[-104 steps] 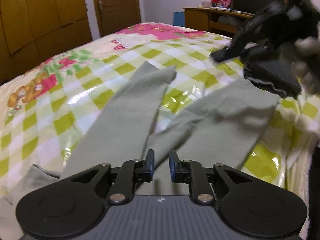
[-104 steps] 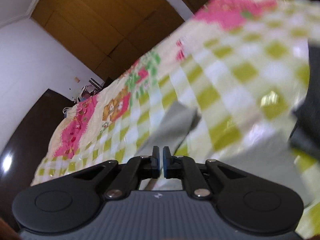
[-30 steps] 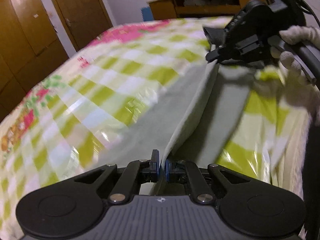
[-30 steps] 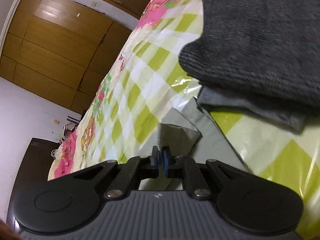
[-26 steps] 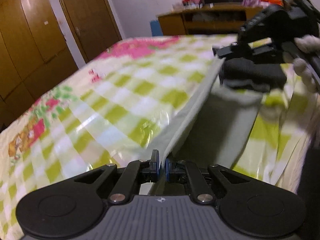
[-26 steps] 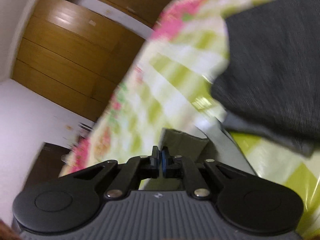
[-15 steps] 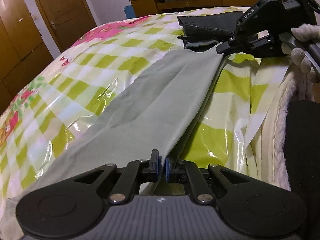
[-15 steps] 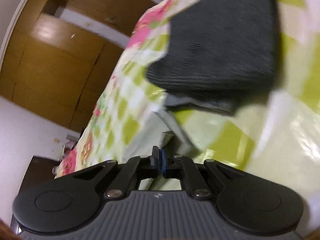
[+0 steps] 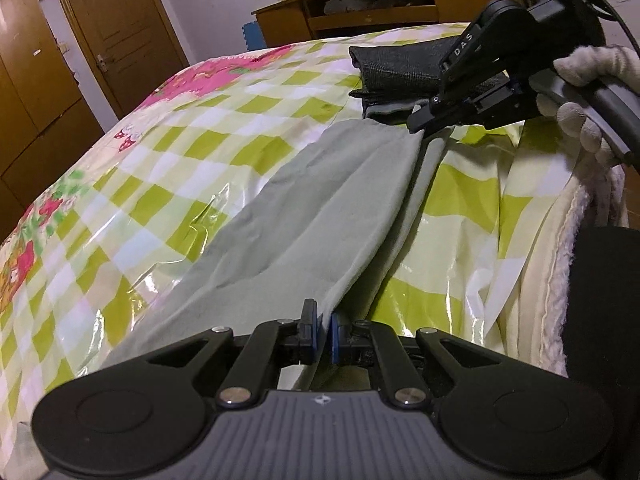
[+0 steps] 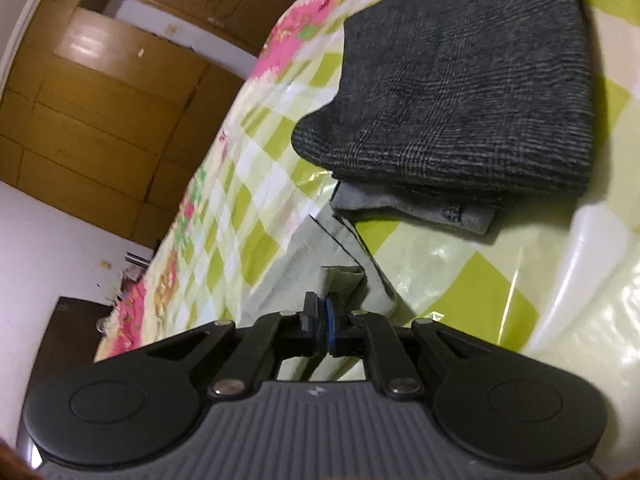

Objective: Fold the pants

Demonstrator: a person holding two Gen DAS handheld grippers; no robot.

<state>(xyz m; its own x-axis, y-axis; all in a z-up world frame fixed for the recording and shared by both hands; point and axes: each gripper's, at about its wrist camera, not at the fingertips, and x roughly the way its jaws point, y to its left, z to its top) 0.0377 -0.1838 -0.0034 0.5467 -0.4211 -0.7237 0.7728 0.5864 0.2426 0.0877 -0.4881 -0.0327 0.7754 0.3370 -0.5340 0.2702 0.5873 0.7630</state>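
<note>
Pants: grey-green, laid lengthwise on the bed, one leg doubled over the other, the near edge lifted.
Left gripper: pads narrow, pinching the pants' edge at the near end.
Right gripper: jaws closed on a corner of the same cloth; in the left view it grips the far end.
Gloved hand: on the right tool's handle.
Folded dark clothes: stacked just beyond the pants' far end, apparently touching.
</note>
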